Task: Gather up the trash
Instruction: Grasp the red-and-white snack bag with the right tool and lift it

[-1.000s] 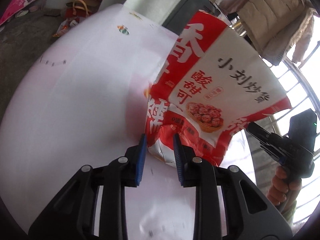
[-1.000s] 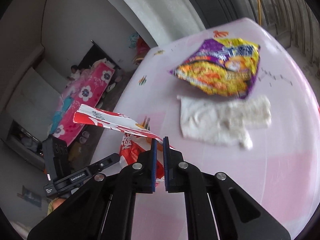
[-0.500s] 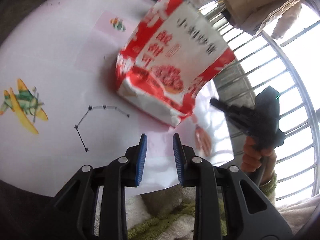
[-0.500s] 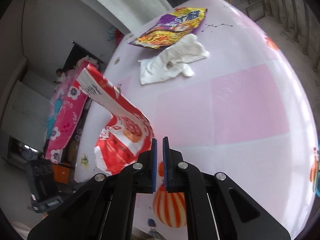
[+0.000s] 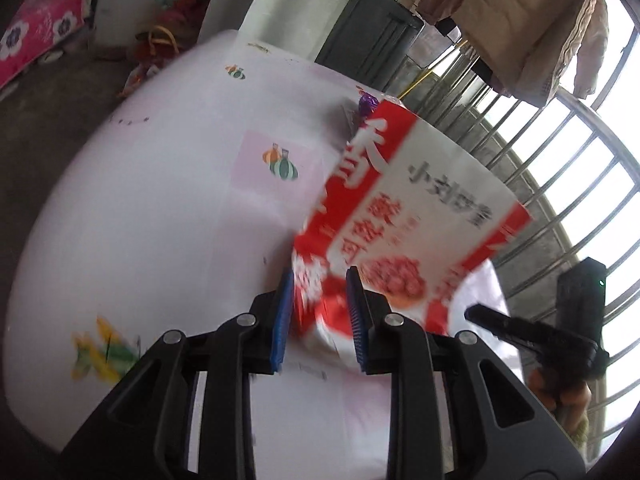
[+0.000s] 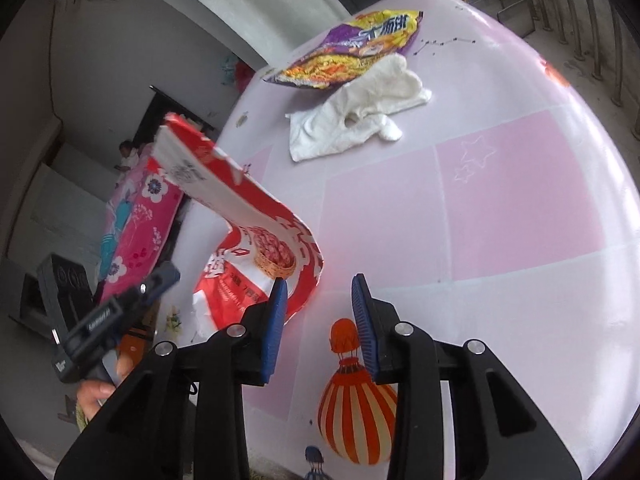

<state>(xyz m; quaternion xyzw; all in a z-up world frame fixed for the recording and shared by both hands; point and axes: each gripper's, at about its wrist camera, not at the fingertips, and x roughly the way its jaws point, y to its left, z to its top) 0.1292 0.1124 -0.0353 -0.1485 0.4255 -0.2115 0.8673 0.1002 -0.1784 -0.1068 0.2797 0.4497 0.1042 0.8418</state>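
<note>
The left gripper (image 5: 320,316) has its fingers closed on the bottom corner of the red-and-white snack bag (image 5: 404,216), which stands tilted up off the table (image 5: 160,220); the bag's upper edge curls over (its printed face toward the left wrist camera). The right gripper (image 6: 320,316) has just been opening: its fingers are spread, nothing lies between them, and the red bag (image 6: 256,256) sits just beside its left finger, whether touching cannot be told. In the left wrist view the right gripper (image 5: 516,328) shows at the table's right edge, held by a hand (image 5: 560,392). Farther across the table lie a purple-and-yellow noodle wrapper (image 6: 352,52) and a white cloth (image 6: 356,112), the wrapper's near edge overlapping the cloth; both are well apart from either gripper. From the left wrist camera the raised bag blocks almost all of the wrapper. Printed on the table cover below the right gripper is a striped hot-air balloon (image 6: 356,412). Beyond the table stand a metal railing (image 5: 560,160) and a hanging jacket (image 5: 520,20).
</note>
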